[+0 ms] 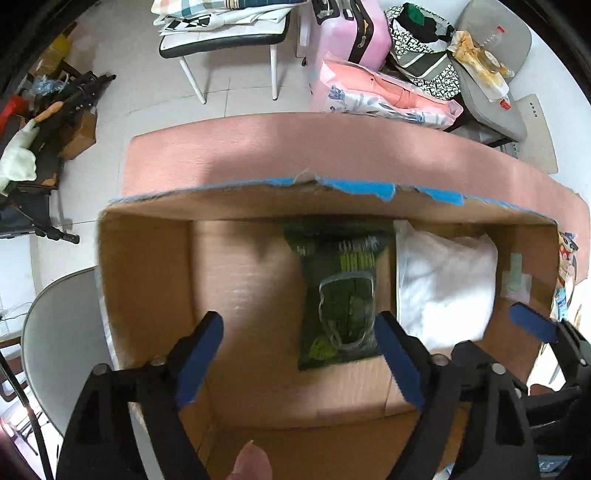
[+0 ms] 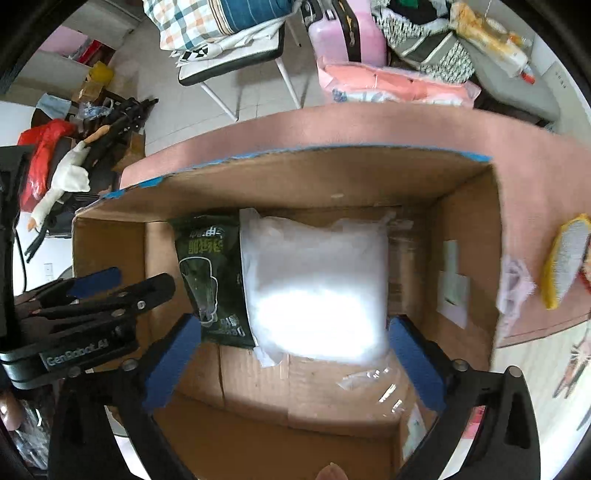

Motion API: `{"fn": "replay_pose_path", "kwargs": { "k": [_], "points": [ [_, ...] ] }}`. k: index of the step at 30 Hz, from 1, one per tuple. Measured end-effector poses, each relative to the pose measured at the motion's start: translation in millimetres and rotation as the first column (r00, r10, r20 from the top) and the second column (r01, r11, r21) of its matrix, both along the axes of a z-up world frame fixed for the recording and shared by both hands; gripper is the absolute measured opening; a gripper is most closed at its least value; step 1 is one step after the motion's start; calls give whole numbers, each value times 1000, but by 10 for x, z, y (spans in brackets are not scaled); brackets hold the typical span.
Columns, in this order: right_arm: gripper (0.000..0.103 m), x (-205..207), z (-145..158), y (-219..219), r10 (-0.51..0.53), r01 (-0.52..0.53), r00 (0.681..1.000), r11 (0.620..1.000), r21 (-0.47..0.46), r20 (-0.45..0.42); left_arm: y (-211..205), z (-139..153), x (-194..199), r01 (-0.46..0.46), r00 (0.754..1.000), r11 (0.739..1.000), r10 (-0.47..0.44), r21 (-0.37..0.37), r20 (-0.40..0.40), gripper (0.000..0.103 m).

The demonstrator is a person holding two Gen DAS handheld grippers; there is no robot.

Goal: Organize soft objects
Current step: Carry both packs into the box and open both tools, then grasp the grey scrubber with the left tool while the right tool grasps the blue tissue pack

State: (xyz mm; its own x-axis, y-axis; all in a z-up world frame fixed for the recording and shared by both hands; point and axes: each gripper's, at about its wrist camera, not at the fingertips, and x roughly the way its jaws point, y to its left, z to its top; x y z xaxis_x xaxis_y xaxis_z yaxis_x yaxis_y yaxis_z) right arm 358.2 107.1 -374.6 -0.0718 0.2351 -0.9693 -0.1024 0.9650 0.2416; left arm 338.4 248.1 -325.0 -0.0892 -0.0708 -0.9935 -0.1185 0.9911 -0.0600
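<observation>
An open cardboard box (image 1: 147, 280) (image 2: 469, 236) stands on a pink table. Inside lie a dark green soft packet (image 1: 341, 291) (image 2: 212, 273) and, to its right, a white soft item in a clear bag (image 1: 443, 288) (image 2: 317, 288). My left gripper (image 1: 299, 332) is open and empty above the box, over the green packet's left side. My right gripper (image 2: 293, 332) is open and empty, its fingers either side of the white bag's near end, above it. The left gripper also shows in the right wrist view (image 2: 122, 280).
On the pink table (image 2: 535, 166) right of the box lie a yellow-edged sponge-like item (image 2: 565, 262) and a pale pink cloth (image 2: 515, 284). Behind the table stand a chair with folded bedding (image 1: 225, 33), a pink suitcase (image 1: 354, 33) and a pink packaged textile (image 1: 384, 92).
</observation>
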Motion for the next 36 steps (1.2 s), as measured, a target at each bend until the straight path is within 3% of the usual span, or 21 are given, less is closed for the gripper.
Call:
{"fn": "replay_pose_path", "kwargs": {
  "k": [4, 8, 17, 24, 30, 36],
  "points": [
    [103, -238, 247, 0, 19, -17, 999, 999, -52, 43, 9, 156, -160, -1, 999, 999, -1, 36, 42, 100],
    [103, -490, 474, -25, 37, -25, 994, 992, -121, 104, 6, 331, -400, -7, 996, 998, 2, 57, 93, 101],
    [103, -1072, 917, -215, 26, 9, 977, 987, -163, 210, 41, 693, -897, -57, 978, 991, 32, 117, 207, 101],
    [103, -1548, 1232, -342, 18, 28, 962, 986, -163, 272, -44, 999, -1365, -71, 956, 986, 24, 153, 291, 101],
    [103, -1935, 1511, -379, 21, 28, 949, 988, -153, 315, -81, 1301, -1759, -88, 934, 986, 32, 143, 355, 101],
    [103, -2211, 1694, -427, -9, 36, 949, 996, -79, 316, -103, 1512, -1960, -101, 920, 988, 48, 116, 390, 103]
  ]
}}
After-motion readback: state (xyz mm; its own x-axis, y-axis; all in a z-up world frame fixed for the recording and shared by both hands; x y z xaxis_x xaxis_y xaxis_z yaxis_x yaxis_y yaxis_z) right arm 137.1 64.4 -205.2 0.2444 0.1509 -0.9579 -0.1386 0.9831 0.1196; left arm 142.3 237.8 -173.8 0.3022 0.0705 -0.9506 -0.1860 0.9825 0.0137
